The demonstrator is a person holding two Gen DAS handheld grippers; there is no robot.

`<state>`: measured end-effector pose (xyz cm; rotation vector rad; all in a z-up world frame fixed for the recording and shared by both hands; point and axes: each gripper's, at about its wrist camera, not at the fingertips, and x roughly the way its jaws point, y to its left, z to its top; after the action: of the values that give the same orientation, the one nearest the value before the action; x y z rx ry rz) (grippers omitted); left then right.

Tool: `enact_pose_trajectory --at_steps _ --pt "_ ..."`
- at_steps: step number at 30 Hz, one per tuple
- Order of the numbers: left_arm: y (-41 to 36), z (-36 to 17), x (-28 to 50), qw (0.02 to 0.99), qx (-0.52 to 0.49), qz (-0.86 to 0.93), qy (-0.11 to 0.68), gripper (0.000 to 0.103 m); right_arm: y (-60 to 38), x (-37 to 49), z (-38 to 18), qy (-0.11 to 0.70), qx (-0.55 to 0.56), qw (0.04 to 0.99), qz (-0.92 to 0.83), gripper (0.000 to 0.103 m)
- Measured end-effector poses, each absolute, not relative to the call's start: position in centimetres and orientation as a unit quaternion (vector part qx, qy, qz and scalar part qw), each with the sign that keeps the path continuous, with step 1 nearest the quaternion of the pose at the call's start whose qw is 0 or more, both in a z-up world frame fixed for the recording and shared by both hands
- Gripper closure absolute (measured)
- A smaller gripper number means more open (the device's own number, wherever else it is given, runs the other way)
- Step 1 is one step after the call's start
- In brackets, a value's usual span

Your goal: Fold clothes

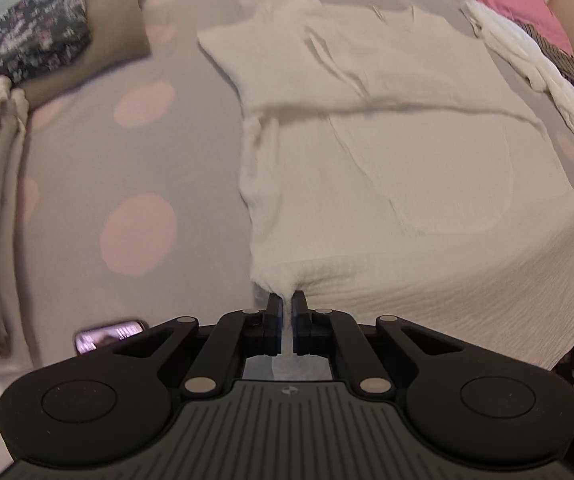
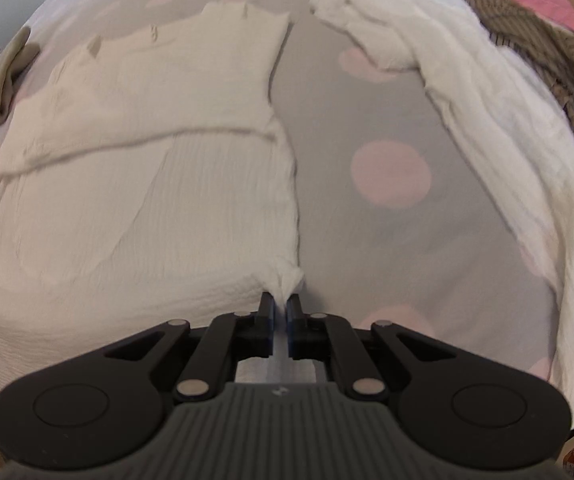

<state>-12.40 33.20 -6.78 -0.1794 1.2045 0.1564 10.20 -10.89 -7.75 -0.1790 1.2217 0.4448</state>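
Both fingers pinch cream garment (image 1: 367,168) hem corners; no containers.

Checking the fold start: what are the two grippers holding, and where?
Both hold the cream shirt: left gripper on its near left corner, right gripper on its near right corner.

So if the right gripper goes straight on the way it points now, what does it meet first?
The right gripper already pinches the cream garment at its near corner. Straight on, it would probably press that cloth into the dotted bedsheet; depth is unclear.
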Motion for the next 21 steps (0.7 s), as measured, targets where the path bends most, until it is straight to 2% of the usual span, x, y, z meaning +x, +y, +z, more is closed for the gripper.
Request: enact_pose_trajectory --at_steps 6,14,18,19,21 --pt "35.4 -4.5 -9.1 0.839 -0.081 0.087 0.530 0.100 -8.5 13.6 -5.7 0.524 -0.078 0.822 0.210 0.096" --pt "37.2 -4.9 -4.6 0.849 -0.073 0.110 0.511 0.100 -4.5 16.7 -5.9 0.492 -0.114 0.841 0.197 0.096" --pt "36.6 -5.9 -3.6 0.843 -0.053 0.105 0.525 0.097 -3.6 17.2 -6.9 0.499 -0.124 0.835 0.198 0.094" --pt "36.4 -6.0 -3.5 0.843 -0.045 0.104 0.526 0.092 -3.6 17.1 -6.9 0.499 -0.124 0.834 0.199 0.092" --pt "36.1 -6.1 -3.6 0.845 -0.026 0.106 0.524 0.090 -3.7 16.9 -6.9 0.493 -0.125 0.839 0.196 0.090"
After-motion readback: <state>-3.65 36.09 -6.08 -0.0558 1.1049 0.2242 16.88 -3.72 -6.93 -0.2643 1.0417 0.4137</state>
